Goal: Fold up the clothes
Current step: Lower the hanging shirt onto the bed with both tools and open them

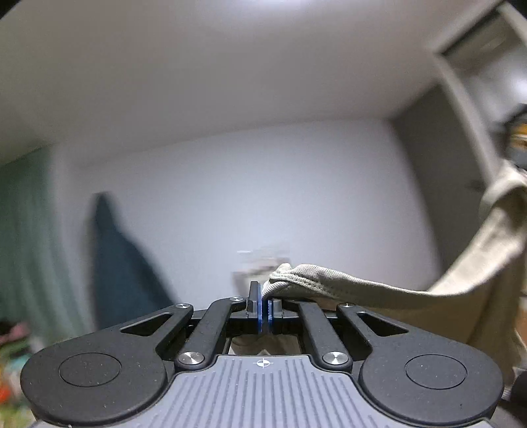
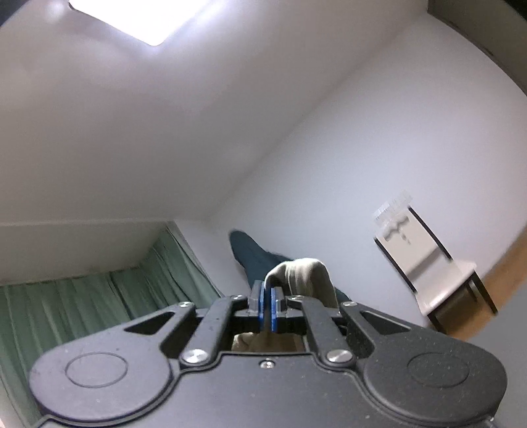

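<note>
A beige ribbed garment [image 1: 362, 286] is held up in the air. In the left wrist view my left gripper [image 1: 265, 298] is shut on a bunched corner of it, and the cloth stretches away to the right and hangs down at the frame's right edge. In the right wrist view my right gripper [image 2: 267, 296] is shut on another fold of the same beige garment [image 2: 303, 273], which humps over the right finger. Both cameras point upward at the wall and ceiling; the rest of the garment is hidden below.
A dark teal garment [image 1: 122, 263] hangs against the white wall [image 1: 263, 197], with green curtains [image 2: 82, 306] to the left. A white chair [image 2: 434, 263] stands by the wall on a wood floor. A ceiling light [image 2: 145, 16] glares overhead. A doorway frame [image 1: 467, 131] rises at right.
</note>
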The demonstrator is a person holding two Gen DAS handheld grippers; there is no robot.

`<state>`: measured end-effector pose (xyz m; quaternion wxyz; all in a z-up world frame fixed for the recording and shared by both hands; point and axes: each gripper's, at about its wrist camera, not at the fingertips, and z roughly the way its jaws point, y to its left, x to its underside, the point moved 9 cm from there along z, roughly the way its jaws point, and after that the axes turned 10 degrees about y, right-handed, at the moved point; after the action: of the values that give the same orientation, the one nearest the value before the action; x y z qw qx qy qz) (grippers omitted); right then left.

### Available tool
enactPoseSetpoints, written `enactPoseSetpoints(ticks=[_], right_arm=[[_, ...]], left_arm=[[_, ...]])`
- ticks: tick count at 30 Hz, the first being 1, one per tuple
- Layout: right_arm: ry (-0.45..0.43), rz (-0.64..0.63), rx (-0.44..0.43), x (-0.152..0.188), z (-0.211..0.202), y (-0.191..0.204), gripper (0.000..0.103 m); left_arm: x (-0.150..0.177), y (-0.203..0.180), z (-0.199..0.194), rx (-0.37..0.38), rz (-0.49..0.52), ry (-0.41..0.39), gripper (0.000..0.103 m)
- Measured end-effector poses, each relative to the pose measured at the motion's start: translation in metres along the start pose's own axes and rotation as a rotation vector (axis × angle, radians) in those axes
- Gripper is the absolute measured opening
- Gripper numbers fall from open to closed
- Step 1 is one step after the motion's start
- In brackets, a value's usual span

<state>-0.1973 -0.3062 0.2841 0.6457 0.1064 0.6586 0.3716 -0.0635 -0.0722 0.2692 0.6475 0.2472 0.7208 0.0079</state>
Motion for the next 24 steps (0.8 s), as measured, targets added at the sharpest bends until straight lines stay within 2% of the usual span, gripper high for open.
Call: enactPoseSetpoints(ticks=[1, 4, 8, 9, 12, 17, 19, 22, 24], right_arm=[[-0.01, 0.0, -0.006, -0.011, -0.004, 0.005, 0.005], [0.061, 0.096, 0.062, -0.022, 0.014, -0.033, 0.005], [0.159, 0.223, 0.237, -0.02, 0.06, -0.116, 0.005], [0.166, 0.239, 0.278, -0.023, 0.071, -0.134, 0.005], [0.149, 0.246, 0.351, -0.045, 0.096, -0.168, 0.004], [0.017, 0.142, 0.289, -0.114, 0.111, -0.133, 0.004], [-0.02, 0.087, 0.274, -0.126, 0.107, -0.118, 0.004], [-0.039, 0.06, 0.264, -0.122, 0.097, -0.111, 0.004], [-0.009, 0.066, 0.299, -0.093, 0.081, -0.122, 0.004]], left_arm=[[-0.005, -0.003, 0.001, 0.042, 0.015, 0.03, 0.003], [-0.013, -0.013, 0.01, 0.148, 0.055, 0.129, 0.003], [0.02, -0.02, 0.073, 0.163, 0.044, 0.322, 0.003], [0.018, -0.02, 0.083, 0.154, 0.046, 0.333, 0.003], [-0.006, -0.014, 0.097, 0.108, 0.074, 0.289, 0.003], [-0.047, -0.005, 0.121, 0.033, 0.119, 0.216, 0.003], [-0.063, -0.001, 0.13, 0.002, 0.137, 0.187, 0.003], [-0.088, 0.004, 0.143, -0.043, 0.164, 0.143, 0.003], [-0.067, -0.009, 0.14, -0.021, 0.214, 0.149, 0.003]])
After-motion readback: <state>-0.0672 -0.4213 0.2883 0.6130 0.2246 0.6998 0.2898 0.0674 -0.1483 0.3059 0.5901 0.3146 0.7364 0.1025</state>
